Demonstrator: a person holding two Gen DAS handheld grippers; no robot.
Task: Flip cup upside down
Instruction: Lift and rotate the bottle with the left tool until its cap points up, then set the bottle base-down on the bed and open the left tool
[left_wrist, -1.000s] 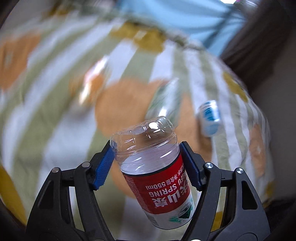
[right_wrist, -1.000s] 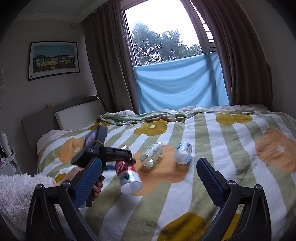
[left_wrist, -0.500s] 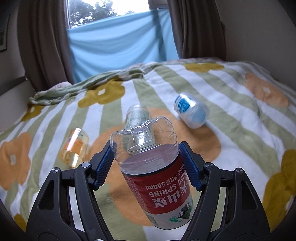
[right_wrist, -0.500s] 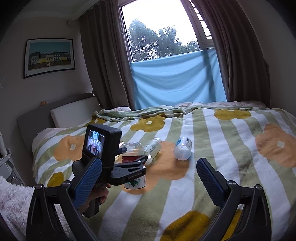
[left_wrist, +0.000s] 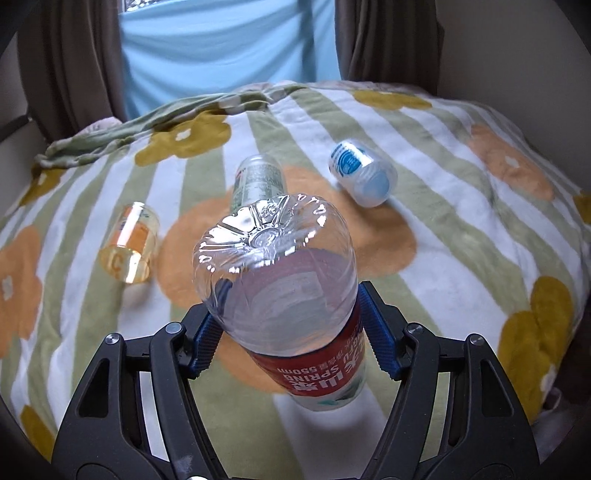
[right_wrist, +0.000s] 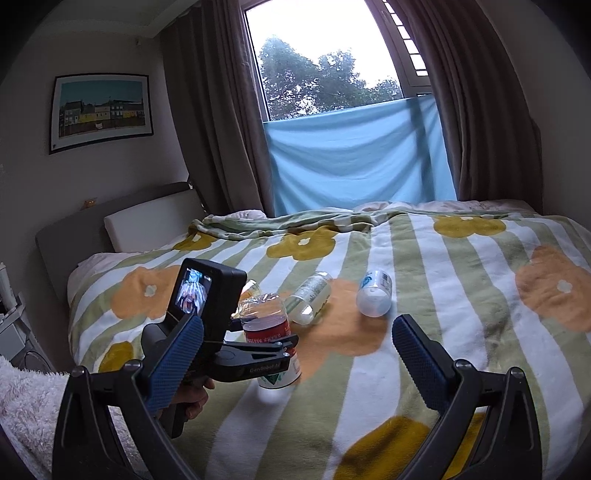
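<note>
The cup (left_wrist: 280, 280) is a cut-off clear plastic bottle with a red label. It stands inverted, its moulded base up and its open end down, close over the striped flowered blanket (left_wrist: 461, 236). My left gripper (left_wrist: 291, 332) is shut on its label, one blue pad on each side. From the right wrist view the same cup (right_wrist: 271, 332) hangs in the left gripper (right_wrist: 258, 354), which a hand holds at the lower left. My right gripper (right_wrist: 297, 350) is open and holds nothing, to the right of the cup and nearer the camera.
Three more cut bottle cups lie on their sides on the blanket: an orange-labelled one (left_wrist: 127, 247), a green-and-white one (left_wrist: 256, 181) and a blue-labelled one (left_wrist: 364, 177). Beyond the bed are curtains (right_wrist: 476, 110), a blue cloth (right_wrist: 358, 158) over the window, and a headboard (right_wrist: 110, 221) on the left.
The left gripper has turned the cup from tilted sideways to base up and brought it down toward the blanket. The right gripper has stayed open and barely moved.
</note>
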